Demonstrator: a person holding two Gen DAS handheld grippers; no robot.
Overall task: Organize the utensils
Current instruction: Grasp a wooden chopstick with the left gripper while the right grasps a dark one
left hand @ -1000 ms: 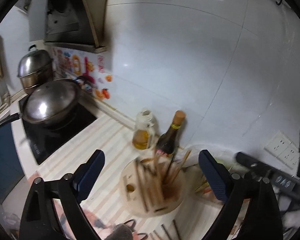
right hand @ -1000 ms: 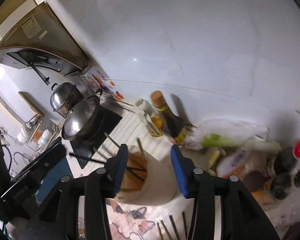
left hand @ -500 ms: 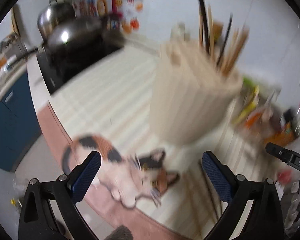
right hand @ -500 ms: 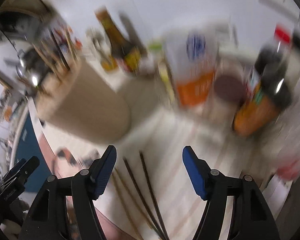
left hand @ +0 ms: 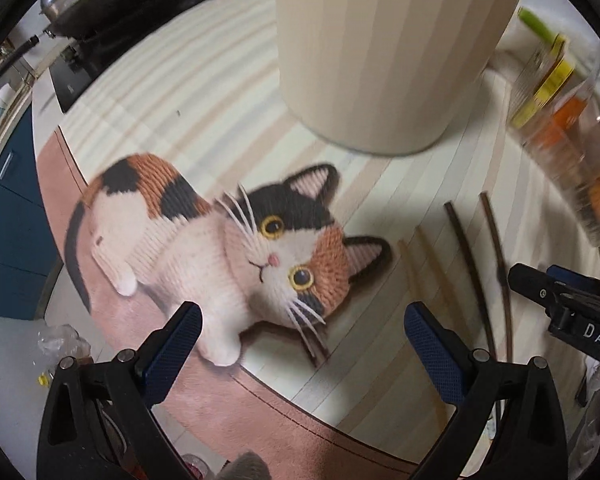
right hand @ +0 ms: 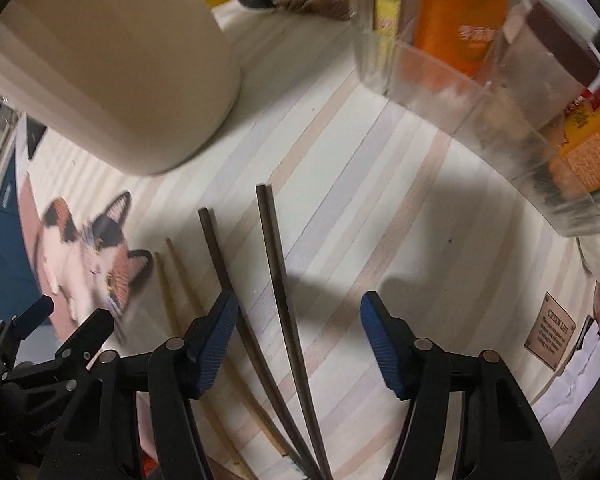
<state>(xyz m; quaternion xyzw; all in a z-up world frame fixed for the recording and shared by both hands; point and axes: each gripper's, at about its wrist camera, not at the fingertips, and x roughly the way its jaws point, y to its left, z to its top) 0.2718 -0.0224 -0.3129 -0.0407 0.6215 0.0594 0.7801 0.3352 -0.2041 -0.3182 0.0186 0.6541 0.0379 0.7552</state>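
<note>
Right gripper (right hand: 298, 340) gapes empty over the dark chopsticks (right hand: 276, 272) — long axis running up-frame; left gripper (left hand: 300, 344), also spread wide, sits farther off

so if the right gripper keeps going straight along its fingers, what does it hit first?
Probably the dark chopsticks lying on the striped mat: the right gripper is open and points down at them, one between its fingers. Depth is unclear; it may meet the mat itself.

Things cut off or blurry

The big holder (left hand: 392, 48) ran past the top edge, so its top was hidden. The dark chopsticks (right hand: 278, 264) ran off the bottom edge. The clear box (left hand: 572, 128) looked blurry.
</note>
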